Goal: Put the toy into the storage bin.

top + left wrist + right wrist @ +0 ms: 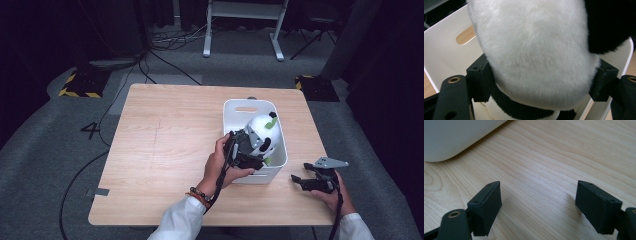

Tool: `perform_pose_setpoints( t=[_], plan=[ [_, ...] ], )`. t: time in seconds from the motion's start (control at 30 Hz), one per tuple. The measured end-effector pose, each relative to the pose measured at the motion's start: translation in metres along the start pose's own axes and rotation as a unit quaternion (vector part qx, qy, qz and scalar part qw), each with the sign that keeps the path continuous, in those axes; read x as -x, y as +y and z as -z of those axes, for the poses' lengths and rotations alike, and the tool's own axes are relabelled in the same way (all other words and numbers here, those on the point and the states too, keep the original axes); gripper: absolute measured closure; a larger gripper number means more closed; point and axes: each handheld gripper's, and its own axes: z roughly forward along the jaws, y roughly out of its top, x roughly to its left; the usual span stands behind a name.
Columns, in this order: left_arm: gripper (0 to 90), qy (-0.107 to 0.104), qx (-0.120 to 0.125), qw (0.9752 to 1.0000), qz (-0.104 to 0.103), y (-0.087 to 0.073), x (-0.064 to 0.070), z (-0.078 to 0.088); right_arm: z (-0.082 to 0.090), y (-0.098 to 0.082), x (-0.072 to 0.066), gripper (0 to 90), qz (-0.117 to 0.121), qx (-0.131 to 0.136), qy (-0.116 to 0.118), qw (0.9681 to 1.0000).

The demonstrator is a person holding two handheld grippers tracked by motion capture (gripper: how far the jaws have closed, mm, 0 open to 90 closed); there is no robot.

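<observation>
A black-and-white plush panda [260,132] with green bits sits in a white plastic bin [248,102] on the wooden table [165,140]. My left gripper [245,150] reaches over the bin's near left wall onto the toy. In the left gripper view the white fur [536,50] bulges between the jaws, and both pads [480,80] touch its sides. My right gripper [296,181] rests low on the table to the right of the bin. Its jaws stand wide apart around bare wood [537,207].
The bin stands at the table's right half, with a slot handle [465,36] in its far wall. The bin's rounded corner [454,137] lies just ahead of the right gripper. Cables and a white desk frame [245,30] are on the grey floor beyond.
</observation>
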Motion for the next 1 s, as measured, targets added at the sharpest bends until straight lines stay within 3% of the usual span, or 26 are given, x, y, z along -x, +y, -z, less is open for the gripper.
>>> perform_pose_setpoints(
  t=[0.13, 0.4, 0.5, 0.67, 1.0],
  plan=[
    [19.5, -0.012, -0.025, 0.9996, -0.007, 0.0021, -0.0036, -0.0004, 0.0, 0.0, 0.0, 20.9, 0.0, 0.0, 0.0, 1.0],
    [16.5, -0.02, -0.036, 0.9991, -0.013, 0.0013, -0.0046, -0.0002, 0.0, 0.0, 0.0, 20.9, 0.0, 0.0, 0.0, 1.0],
    [15.6, -0.02, -0.035, 0.9991, -0.01, 0.0008, -0.0056, 0.0001, 0.0, 0.0, 0.0, 21.0, 0.0, 0.0, 0.0, 1.0],
    [13.9, -0.015, -0.027, 0.9994, 0.013, -0.0001, -0.0083, 0.0007, 0.0, 0.0, 0.0, 20.9, 0.0, 0.0, 0.0, 1.0],
    [13.3, -0.024, -0.023, 0.9994, 0.004, -0.0002, -0.0077, 0.004, 0.0, 0.0, 0.0, 20.9, 0.0, 0.0, 0.0, 1.0]
  ],
)
